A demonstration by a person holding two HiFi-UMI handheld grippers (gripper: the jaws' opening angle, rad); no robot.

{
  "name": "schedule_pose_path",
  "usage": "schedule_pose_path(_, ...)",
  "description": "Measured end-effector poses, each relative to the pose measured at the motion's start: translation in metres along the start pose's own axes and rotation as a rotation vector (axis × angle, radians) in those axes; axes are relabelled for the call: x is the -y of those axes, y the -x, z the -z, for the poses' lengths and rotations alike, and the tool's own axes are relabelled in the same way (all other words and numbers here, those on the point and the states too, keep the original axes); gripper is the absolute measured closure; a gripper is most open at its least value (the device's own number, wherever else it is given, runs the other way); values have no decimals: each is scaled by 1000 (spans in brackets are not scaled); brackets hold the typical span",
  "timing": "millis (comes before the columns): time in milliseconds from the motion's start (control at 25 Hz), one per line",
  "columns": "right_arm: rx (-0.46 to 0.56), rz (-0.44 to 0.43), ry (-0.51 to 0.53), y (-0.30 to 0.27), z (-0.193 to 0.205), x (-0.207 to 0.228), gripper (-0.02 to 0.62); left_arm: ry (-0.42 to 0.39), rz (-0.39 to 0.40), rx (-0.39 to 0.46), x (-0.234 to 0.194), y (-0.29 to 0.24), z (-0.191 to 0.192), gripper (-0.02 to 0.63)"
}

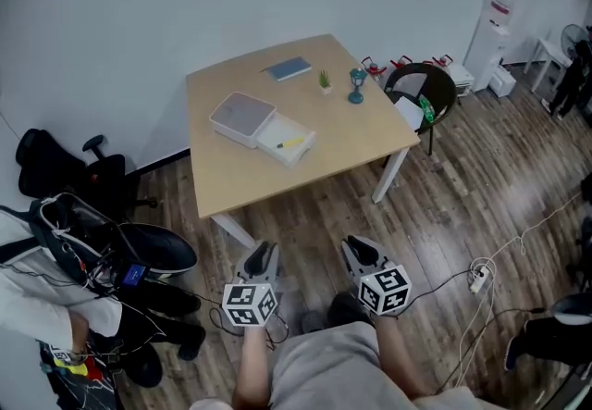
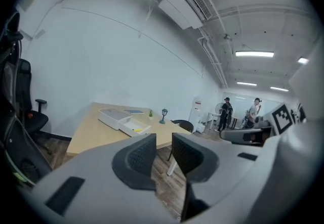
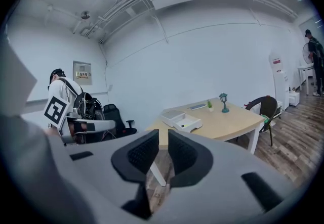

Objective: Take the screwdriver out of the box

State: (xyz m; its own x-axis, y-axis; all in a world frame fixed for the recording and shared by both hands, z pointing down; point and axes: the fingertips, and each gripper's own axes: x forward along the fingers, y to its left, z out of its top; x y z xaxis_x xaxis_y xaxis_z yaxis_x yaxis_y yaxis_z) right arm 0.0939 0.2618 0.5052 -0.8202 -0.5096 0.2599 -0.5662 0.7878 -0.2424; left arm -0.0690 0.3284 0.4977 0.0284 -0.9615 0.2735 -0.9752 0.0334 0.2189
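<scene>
We held the left tool (image 1: 263, 258) and right tool (image 1: 359, 251) above the floor (image 1: 453, 167), short of the worktop (image 1: 347, 135), each with jaws slightly apart and nothing between them. The yellow screwdriver (image 1: 292, 142) lay in the open box (image 1: 242, 115) on the worktop, well apart from both tools. The wall notice (image 3: 81, 71) was too small for us to read.

The box (image 1: 283, 156) sits on the table (image 1: 351, 135) (the screwdriver (image 1: 292, 142) lies in it). Behind it stand a book (image 1: 289, 68), plant (image 1: 325, 80) and lamp (image 1: 357, 86). A chair (image 1: 421, 89) stands right of the table.
</scene>
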Motion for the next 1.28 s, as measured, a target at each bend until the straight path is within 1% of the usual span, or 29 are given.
schedule_pose_path(120,-14,-15,-19,-2,5,-4,505,16,-6,-11,-7,4,4,505)
schedule_pose_path(360,-31,-11,-60,-2,23,-8,503,26,1,-16,-16,15,17,506)
schedule_pose_path(560,-97,-22,-82,-8,47,7,503,64,-13,-37,-25,2,32,506)
schedule_pose_path(640,-102,-21,-85,-13,47,16,503,76,-19,-34,-28,-8,32,506)
schedule_pose_path(760,-90,-24,-91,-26,40,32,505,71,-11,-19,-26,-27,23,514)
schedule_pose_path(920,-87,-76,-118,-59,31,46,509,43,-8,-19,-28,-58,7,515)
schedule_pose_path(1080,-101,-111,-134,-94,25,65,509,35,-29,-38,-40,-97,-4,515)
schedule_pose_path(1280,-92,-130,-144,-144,-3,104,509,3,-40,-27,-50,-156,-38,515)
